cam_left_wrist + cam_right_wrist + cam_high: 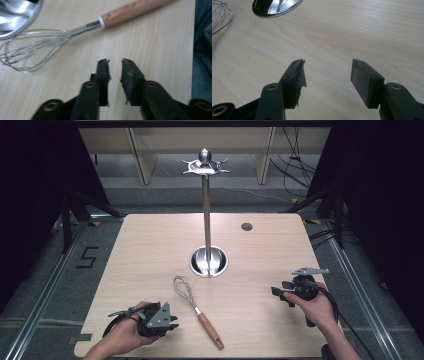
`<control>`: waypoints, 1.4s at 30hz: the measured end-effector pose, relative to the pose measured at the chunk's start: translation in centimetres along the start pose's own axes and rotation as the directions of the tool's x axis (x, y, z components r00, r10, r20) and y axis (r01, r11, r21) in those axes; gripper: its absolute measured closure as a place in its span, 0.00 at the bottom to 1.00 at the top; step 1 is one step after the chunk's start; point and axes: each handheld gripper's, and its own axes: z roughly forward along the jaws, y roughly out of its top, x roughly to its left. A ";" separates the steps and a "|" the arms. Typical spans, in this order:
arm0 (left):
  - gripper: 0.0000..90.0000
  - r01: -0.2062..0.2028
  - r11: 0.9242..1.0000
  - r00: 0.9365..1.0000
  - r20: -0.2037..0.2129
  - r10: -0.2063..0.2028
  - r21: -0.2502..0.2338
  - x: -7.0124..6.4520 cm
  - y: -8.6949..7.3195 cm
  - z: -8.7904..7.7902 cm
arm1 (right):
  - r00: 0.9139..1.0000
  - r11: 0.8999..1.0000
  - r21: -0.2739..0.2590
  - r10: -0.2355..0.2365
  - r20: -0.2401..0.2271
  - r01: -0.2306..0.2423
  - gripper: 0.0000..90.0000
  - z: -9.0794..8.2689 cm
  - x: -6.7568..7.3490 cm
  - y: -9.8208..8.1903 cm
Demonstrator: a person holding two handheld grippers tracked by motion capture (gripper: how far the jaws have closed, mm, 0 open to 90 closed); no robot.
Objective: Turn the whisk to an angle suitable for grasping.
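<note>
whisk (196, 309): lies flat on the table (260, 250), untouched, just beside the left gripper (115, 60) and ahead of its tips; wire loops (30, 52) point toward the stand's base, wooden handle (132, 11) toward the person.
left gripper: jaws nearly closed, a narrow gap between the pads, nothing in it; hovers low over bare wood, short of the metal neck (85, 27).
right gripper (327, 61): jaws wide apart, empty, well apart from the whisk, which shows at the far left edge of its view.
stand (206, 205): tall pole with hooks (205, 167) on top, round shiny base (208, 261) beyond the whisk's loops.
risk, jaw gap: as I judge it, the left gap looks too narrow for the handle; pushed in like this, the tips would likely shove the whisk aside.
risk, grip place: pinching the thin wires could bend them or let them spring out.
risk, round handle: a grip off its middle may roll or tip the whisk.
risk, stand: a long whisk swung carelessly near the pole could knock it.
</note>
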 end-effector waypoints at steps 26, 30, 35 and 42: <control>0.99 -0.169 0.984 0.963 0.223 0.152 0.057 -1.2 8.4 7.3 | 1.000 1.000 0.001 0.029 -0.011 -0.029 0.49 0.1 0.0 -0.1; 0.99 -0.154 0.987 0.968 0.207 0.141 0.045 -0.5 9.7 8.1 | 0.999 1.000 0.003 0.031 -0.010 -0.031 0.49 0.1 0.0 0.0; 0.99 -0.088 0.995 0.977 0.199 0.080 0.035 0.4 11.4 9.5 | 0.999 0.999 -0.016 0.036 -0.022 -0.036 0.49 0.2 -0.1 -0.1; 0.99 -0.063 0.997 0.988 0.145 0.057 0.038 1.4 13.0 10.6 | 1.000 1.000 -0.019 -0.001 -0.003 0.001 0.49 -0.1 -0.7 -0.1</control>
